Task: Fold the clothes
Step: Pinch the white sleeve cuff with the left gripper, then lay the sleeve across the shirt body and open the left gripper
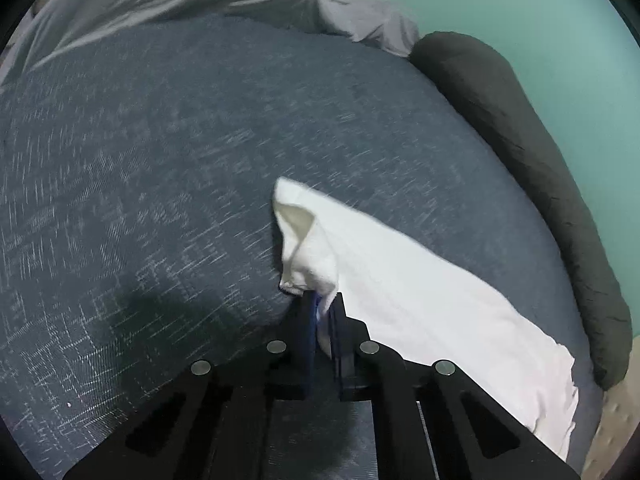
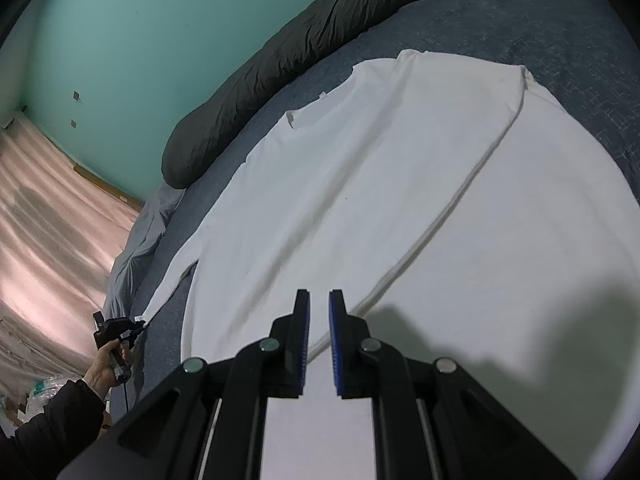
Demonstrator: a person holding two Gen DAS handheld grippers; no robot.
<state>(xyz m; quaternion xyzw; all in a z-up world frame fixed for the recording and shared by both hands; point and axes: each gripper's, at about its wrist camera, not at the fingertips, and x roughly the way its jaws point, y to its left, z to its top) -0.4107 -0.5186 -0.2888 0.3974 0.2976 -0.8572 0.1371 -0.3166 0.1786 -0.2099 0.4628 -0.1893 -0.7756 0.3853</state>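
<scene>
Bed [image 2: 520, 20], dark blue cover: white long-sleeved shirt [image 2: 400, 184] spread flat; left tool [image 1: 323, 300] clamps sleeve cuff [image 1: 308, 248]; right tool [image 2: 319, 300] lower centre, empty, nearly closed

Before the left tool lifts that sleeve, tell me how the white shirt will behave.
The white shirt is probably floppy: the sleeve end pinched in the left tool curls and droops. It likely weighs little, since it lies thin and flat on the bed. Pulled sideways, the sleeve would probably drag the body and wrinkle it.
</scene>
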